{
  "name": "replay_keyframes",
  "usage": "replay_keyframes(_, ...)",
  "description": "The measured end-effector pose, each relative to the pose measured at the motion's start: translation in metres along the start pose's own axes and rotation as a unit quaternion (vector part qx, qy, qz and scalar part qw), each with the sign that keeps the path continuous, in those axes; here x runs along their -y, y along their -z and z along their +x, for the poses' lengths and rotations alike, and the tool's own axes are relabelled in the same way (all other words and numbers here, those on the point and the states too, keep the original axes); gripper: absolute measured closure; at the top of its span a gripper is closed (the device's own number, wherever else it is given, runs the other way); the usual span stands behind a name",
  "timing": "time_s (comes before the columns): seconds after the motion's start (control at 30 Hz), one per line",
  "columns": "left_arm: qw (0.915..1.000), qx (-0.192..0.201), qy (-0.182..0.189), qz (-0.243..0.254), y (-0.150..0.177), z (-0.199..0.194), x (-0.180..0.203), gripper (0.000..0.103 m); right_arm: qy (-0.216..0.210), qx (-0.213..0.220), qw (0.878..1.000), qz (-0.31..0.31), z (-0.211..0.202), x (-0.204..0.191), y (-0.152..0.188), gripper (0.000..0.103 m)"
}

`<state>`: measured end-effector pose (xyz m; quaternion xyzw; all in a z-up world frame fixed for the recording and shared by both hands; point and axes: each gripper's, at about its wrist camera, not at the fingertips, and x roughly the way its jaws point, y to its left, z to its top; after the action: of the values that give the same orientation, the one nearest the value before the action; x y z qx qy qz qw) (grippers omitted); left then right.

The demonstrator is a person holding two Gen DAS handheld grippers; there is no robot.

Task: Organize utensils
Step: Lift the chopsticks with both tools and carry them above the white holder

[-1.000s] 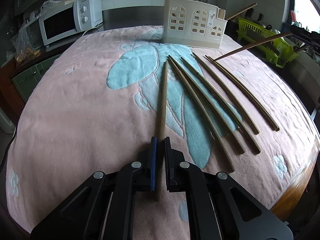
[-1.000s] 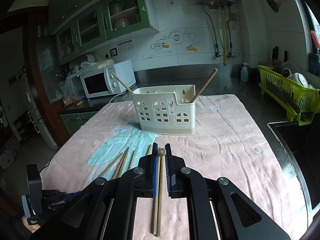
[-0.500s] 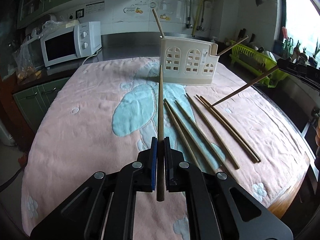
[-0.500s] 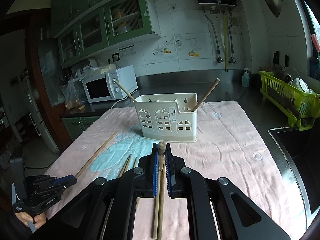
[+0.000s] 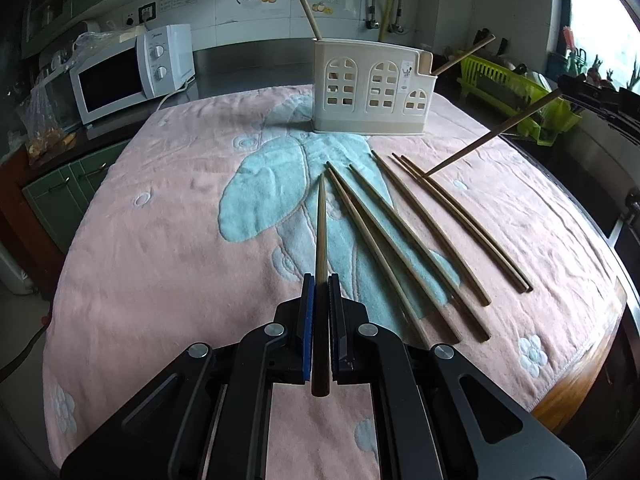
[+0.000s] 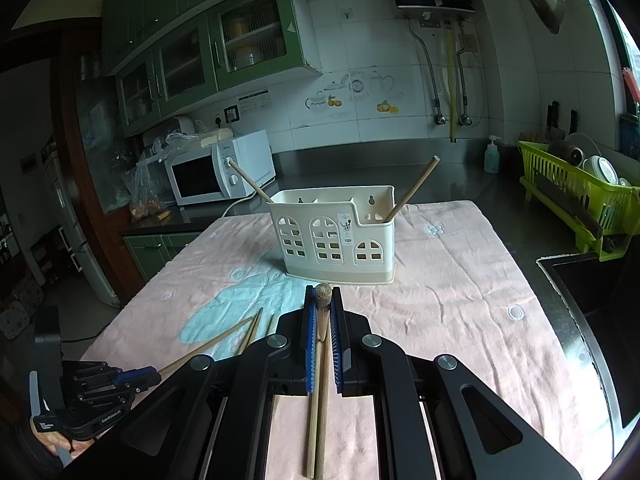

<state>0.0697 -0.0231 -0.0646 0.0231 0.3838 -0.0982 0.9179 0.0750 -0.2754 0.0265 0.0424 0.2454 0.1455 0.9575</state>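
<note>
A chopstick (image 5: pixel 321 232) is being clamped in each gripper (image 5: pixel 319 280); tips should be aimed into the holder (image 5: pixel 372 88), upper centre.

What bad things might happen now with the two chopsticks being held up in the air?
The left gripper pinches its chopstick near one end, so the long free end might swing and bump the holder. The right gripper's chopstick points down near the loose chopsticks and may knock them.
</note>
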Motion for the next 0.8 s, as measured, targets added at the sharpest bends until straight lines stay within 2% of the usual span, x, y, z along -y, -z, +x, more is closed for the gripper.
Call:
replay_keyframes(0.17,1.0,0.001,0.002,-0.009,0.001,0.0,-0.003,0.098,0.001,0.001,1.0,0.0,0.0,0.0,0.0,0.096)
replay_keyframes(0.4,0.9985,0.05,0.001,-0.022,-0.018,-0.016,-0.005,0.098,-0.001,0.009,1.0,-0.004,0.001,-0.001,-0.008,0.096)
replay_keyframes(0.63,0.9959,0.09,0.005,-0.008,-0.053,-0.023,0.001,0.098,-0.016,0.02,1.0,-0.006,0.002,0.005,-0.029,0.096)
replay_keyframes(0.8,0.994,0.109,0.013,0.009,-0.088,-0.026,0.007,0.098,-0.03,0.031,0.999,-0.014,0.001,0.016,-0.063,0.096)
